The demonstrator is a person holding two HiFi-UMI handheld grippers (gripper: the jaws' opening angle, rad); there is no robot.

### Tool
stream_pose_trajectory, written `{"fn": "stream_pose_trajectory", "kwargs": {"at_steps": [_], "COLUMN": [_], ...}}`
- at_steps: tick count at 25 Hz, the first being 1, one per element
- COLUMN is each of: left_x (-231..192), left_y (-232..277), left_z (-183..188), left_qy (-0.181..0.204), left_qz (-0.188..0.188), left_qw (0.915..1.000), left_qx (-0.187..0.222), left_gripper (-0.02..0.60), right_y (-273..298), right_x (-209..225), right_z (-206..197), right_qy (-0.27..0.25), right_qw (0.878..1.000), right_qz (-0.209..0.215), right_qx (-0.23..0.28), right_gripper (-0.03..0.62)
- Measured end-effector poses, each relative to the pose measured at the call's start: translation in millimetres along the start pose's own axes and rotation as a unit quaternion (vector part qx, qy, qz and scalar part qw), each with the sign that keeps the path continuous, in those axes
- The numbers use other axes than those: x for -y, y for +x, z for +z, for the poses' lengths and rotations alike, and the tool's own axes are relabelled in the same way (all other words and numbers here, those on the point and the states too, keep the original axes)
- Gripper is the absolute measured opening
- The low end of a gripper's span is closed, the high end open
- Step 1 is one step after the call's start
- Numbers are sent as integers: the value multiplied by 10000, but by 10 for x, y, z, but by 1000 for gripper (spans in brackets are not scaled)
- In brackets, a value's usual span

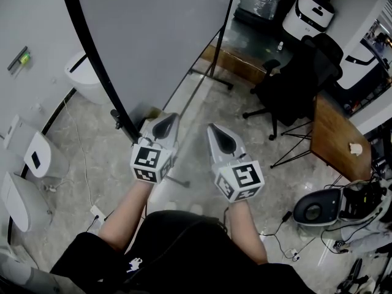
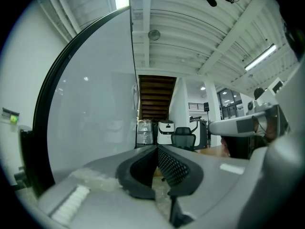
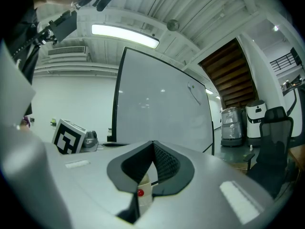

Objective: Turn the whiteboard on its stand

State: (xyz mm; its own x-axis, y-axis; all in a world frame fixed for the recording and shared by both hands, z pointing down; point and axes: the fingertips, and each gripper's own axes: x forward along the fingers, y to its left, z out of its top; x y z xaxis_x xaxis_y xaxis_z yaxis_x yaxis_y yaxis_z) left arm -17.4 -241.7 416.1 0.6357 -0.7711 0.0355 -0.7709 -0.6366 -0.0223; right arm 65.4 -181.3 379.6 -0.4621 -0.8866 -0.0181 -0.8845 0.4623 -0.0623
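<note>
Floor (image 1: 202,106): pale marbled tiles, with cables trailing across them at the lower right.
Whiteboard (image 1: 153,35): a big grey-white panel in a black frame. It fills the top middle of the head view and stands ahead of both grippers. In the left gripper view it rises close on the left (image 2: 90,128), seen at a steep angle. In the right gripper view it stands farther off and squarer on (image 3: 162,109).
Stand (image 1: 211,72): thin black legs run down from the board's right side to the floor. A black post and knob sit at its lower left edge.
Wooden desk (image 1: 337,139): brown top at the right, well apart from the board.
Office chair (image 1: 300,78): black, on castors, between the desk and the stand's legs.
Left gripper (image 1: 169,117): held level, its tips just beside the board's lower frame (contact can't be made out). Its own view shows the jaws pressed together with nothing between them (image 2: 156,148).
Right gripper (image 1: 211,128): level, beside the left one and clear of the board. Its jaws meet at the tips and pinch nothing (image 3: 152,143).
</note>
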Motion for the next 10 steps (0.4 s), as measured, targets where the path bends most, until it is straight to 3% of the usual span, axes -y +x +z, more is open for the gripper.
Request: {"fn": "stream_pose_trajectory", "kwargs": {"at_steps": [10], "left_x": [-186], "left_y": [63], "left_z": [90], "left_qy": [-80], "left_qz": [63], "left_qw": [9999], "left_qx": [-5], "left_gripper": [5], "right_y": [181], "right_x": [14], "right_z": [94], "right_qy": [-14], "right_qw": [10000], "right_qz": [47], "right_qx": [-59], "right_gripper": [8]}}
